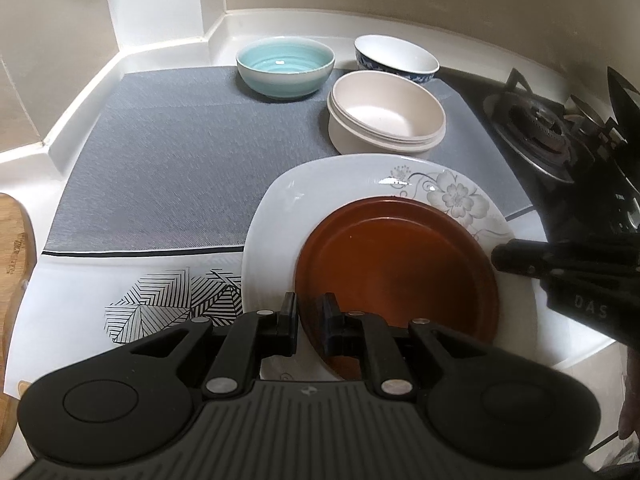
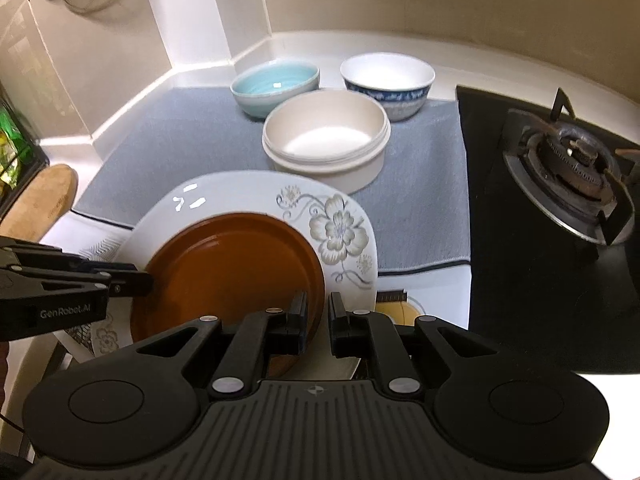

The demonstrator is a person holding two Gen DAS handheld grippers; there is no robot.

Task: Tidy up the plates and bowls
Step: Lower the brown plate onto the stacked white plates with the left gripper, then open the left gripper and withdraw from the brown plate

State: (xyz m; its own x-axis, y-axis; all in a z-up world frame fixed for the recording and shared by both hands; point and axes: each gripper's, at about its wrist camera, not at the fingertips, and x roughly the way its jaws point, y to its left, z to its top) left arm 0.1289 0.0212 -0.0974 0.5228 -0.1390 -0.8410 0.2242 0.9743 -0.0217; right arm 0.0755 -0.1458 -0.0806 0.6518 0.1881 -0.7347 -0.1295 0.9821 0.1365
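A brown plate (image 1: 400, 264) (image 2: 232, 272) lies on a larger white plate with a flower pattern (image 1: 320, 188) (image 2: 240, 192). My left gripper (image 1: 311, 320) (image 2: 140, 280) straddles the brown plate's left rim, jaws a little apart with a gap beside the rim. My right gripper (image 2: 318, 316) (image 1: 498, 258) straddles the opposite rim in the same way, pads not pressing. Behind them on the grey mat (image 1: 168, 160) stand a teal bowl (image 1: 285, 66) (image 2: 275, 84), a blue-and-white bowl (image 1: 396, 58) (image 2: 387, 80) and a stack of cream bowls (image 1: 386, 114) (image 2: 326, 140).
A black gas hob with a burner (image 1: 536, 128) (image 2: 572, 164) borders the mat on the right. A wooden board (image 1: 14, 248) (image 2: 44, 200) lies at the left edge. A white mat with a leaf print (image 1: 172, 304) lies under the plates. Walls enclose the counter's back corner.
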